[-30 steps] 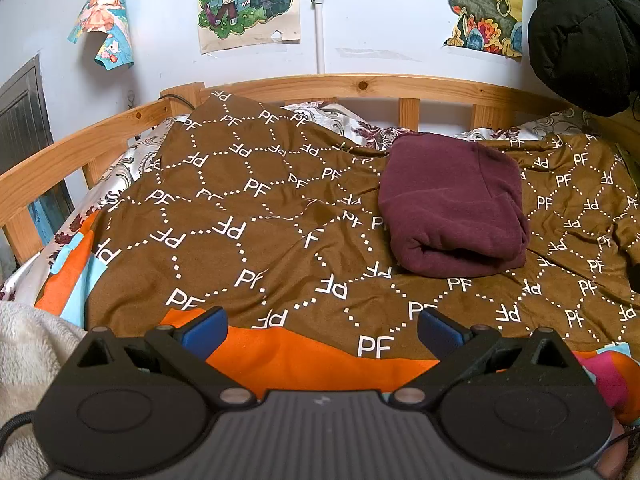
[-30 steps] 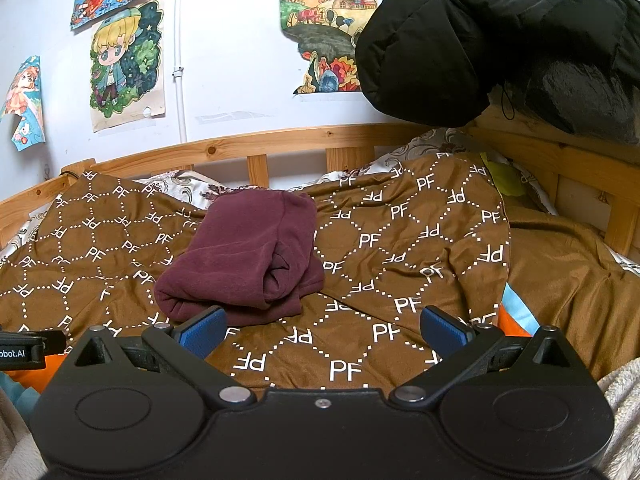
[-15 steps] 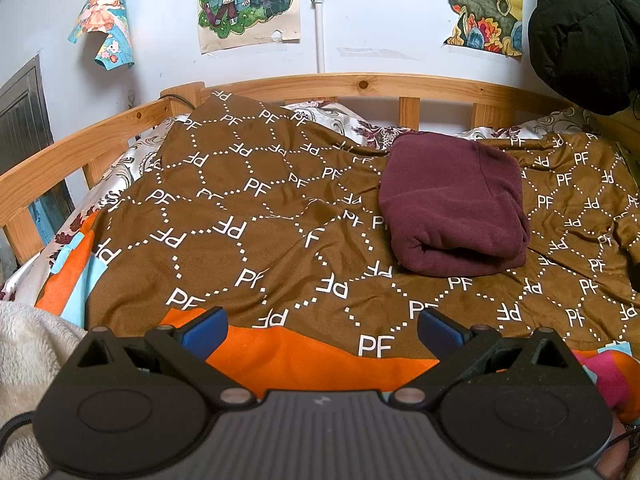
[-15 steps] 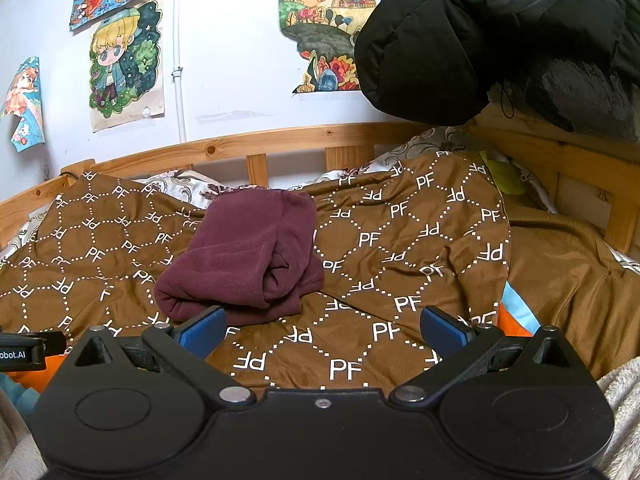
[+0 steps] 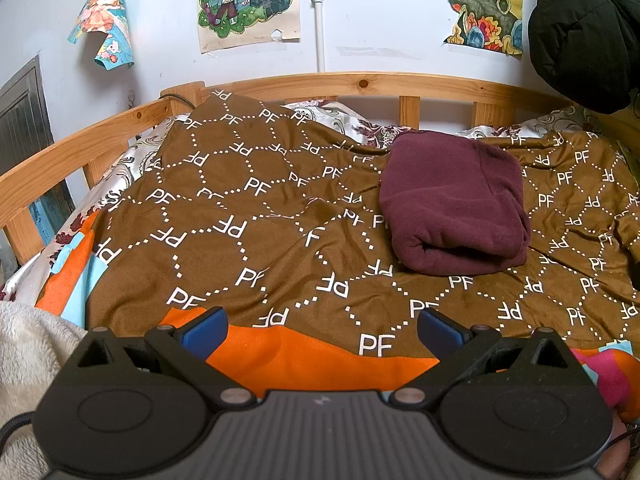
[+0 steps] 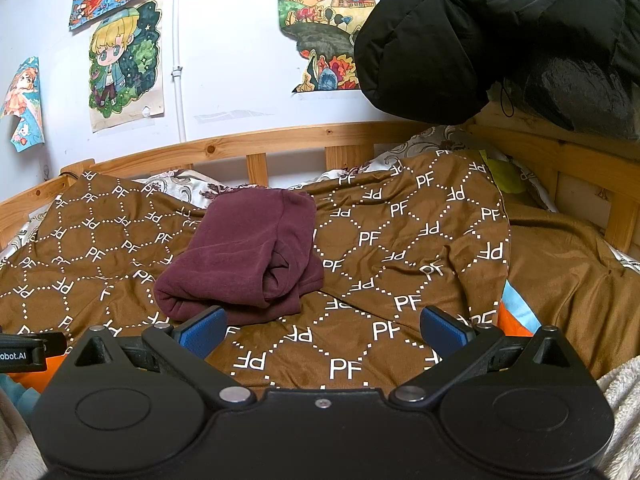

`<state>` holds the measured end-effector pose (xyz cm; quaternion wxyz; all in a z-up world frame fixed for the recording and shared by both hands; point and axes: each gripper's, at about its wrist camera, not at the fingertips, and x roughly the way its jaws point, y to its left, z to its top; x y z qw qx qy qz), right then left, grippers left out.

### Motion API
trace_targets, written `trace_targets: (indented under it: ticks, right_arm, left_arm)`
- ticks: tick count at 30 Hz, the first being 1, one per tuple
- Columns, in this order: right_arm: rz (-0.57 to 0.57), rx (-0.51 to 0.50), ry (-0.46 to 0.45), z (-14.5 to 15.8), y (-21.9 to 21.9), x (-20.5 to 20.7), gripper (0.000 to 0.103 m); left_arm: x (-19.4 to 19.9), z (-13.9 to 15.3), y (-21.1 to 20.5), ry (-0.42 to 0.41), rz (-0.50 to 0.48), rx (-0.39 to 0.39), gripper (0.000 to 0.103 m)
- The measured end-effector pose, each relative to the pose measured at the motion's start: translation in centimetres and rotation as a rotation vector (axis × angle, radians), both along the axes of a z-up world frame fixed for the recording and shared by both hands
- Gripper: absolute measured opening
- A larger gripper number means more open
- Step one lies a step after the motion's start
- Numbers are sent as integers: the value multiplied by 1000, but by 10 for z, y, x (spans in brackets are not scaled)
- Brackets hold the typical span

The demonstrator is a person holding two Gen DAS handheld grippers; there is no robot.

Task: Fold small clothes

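Note:
A dark maroon garment [image 5: 452,204] lies folded into a thick bundle on the brown patterned blanket [image 5: 248,216], right of centre in the left wrist view. In the right wrist view the same maroon garment [image 6: 248,256] sits left of centre, just beyond the left blue pad. My left gripper [image 5: 322,326] is open, low over the blanket's orange edge, well short of the garment. My right gripper [image 6: 322,326] is open too, hovering over the blanket [image 6: 400,248], with nothing between its fingers.
A wooden bed rail [image 5: 360,82] runs along the far side and left. A black puffy jacket [image 6: 500,36] hangs at upper right. Posters [image 5: 248,0] are stuck on the white wall. A cream fleece [image 5: 28,344] lies at the near left, and a plain brown cover [image 6: 568,264] at the right.

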<state>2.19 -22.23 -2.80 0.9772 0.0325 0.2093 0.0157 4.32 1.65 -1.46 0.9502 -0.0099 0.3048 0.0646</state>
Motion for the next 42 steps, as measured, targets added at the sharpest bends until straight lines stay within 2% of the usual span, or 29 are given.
trace_targets:
  ticks: [12,32,42]
  right_arm:
    - [1,0,3,0,0,0,103]
    - [-11,-3,27,-3,2,0,103]
    - [-11,-25,91,-4,6,9,103]
  left_arm:
    - [-4,4,4,-14,-3,-9,102]
    - [2,3,1,24,-3,2,102]
    - [3,4,-1,42,-10,8,102]
